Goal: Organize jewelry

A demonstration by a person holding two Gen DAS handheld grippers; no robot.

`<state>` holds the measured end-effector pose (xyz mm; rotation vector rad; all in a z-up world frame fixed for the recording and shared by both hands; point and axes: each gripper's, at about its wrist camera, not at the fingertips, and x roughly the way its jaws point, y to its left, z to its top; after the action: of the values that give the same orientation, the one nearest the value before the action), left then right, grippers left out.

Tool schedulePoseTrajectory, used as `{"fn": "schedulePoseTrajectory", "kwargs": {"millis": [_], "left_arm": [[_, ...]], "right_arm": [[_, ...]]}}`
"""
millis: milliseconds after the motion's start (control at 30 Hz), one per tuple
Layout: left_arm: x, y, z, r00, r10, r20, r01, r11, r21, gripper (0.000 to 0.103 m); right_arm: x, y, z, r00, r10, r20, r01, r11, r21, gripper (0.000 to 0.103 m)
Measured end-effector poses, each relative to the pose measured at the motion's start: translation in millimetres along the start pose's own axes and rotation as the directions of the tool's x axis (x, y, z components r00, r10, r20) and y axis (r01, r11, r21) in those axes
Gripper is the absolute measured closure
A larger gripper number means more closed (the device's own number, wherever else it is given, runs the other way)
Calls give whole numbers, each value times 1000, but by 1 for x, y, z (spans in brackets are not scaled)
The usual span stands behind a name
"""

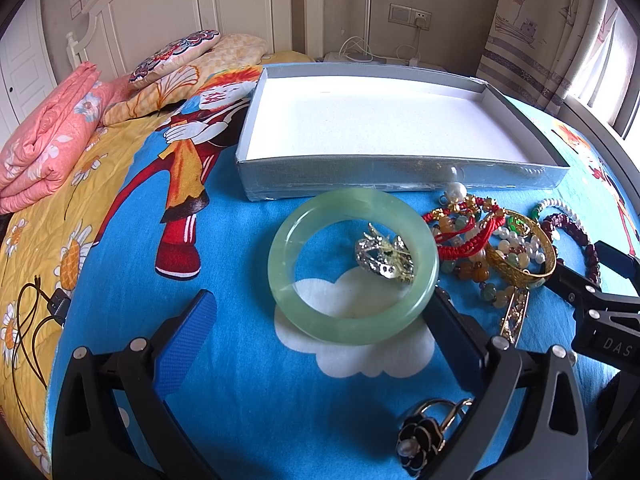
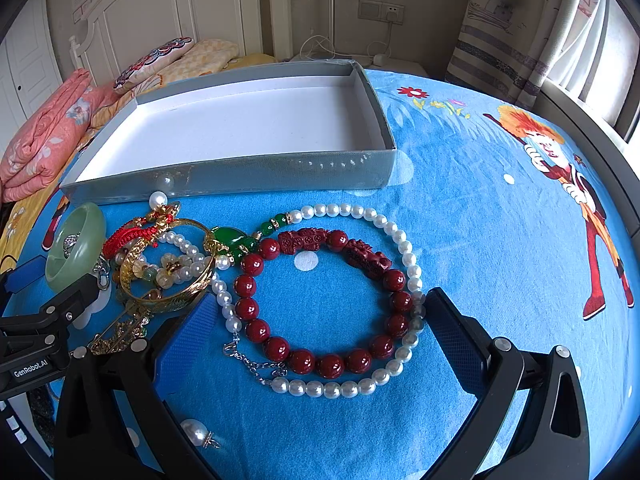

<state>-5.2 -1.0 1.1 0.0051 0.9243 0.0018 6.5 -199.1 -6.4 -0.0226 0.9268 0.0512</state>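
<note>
A pale green jade bangle (image 1: 352, 266) lies on the blue bedspread with a silver brooch (image 1: 385, 255) inside its ring. My left gripper (image 1: 320, 300) is open, its blue fingers either side of the bangle's near half. To the right is a heap of a red cord bracelet (image 1: 466, 232), a gold bangle (image 1: 528, 254) and beads. My right gripper (image 2: 318, 308) is open around a dark red bead bracelet (image 2: 328, 300) ringed by a pearl necklace (image 2: 400, 236). The shallow grey box (image 1: 400, 178) with a white floor sits empty beyond the jewelry.
A black flower brooch (image 1: 422, 438) lies by my left gripper's right finger. A loose pearl earring (image 2: 198, 432) sits near my right gripper's left finger. Folded pink quilt (image 1: 44, 140) and pillows lie far left; a dark cable (image 1: 36, 320) trails at the left edge.
</note>
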Motion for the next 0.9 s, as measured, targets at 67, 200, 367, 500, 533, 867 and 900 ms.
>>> {"fn": "schedulePoseTrajectory", "kwargs": {"millis": [67, 200, 367, 500, 533, 867, 900], "left_arm": [[0, 0, 0, 1000, 0, 0, 0, 1000, 0, 2], [0, 0, 0, 1000, 0, 0, 0, 1000, 0, 2], [0, 0, 0, 1000, 0, 0, 0, 1000, 0, 2], [0, 0, 0, 1000, 0, 0, 0, 1000, 0, 2], [0, 0, 0, 1000, 0, 0, 0, 1000, -1, 2], [-4, 5, -8, 999, -40, -18, 41, 998, 41, 2], [-7, 5, -12, 998, -54, -15, 55, 997, 53, 2]], "right_arm": [[0, 0, 0, 1000, 0, 0, 0, 1000, 0, 4], [0, 0, 0, 1000, 0, 0, 0, 1000, 0, 4], [0, 0, 0, 1000, 0, 0, 0, 1000, 0, 4], [1, -1, 0, 1000, 1, 0, -1, 1000, -1, 4], [1, -1, 0, 1000, 2, -1, -2, 1000, -4, 4], [-13, -29, -6, 993, 122, -8, -121, 992, 26, 4], [-16, -37, -6, 989, 150, 10, -150, 987, 63, 4]]}}
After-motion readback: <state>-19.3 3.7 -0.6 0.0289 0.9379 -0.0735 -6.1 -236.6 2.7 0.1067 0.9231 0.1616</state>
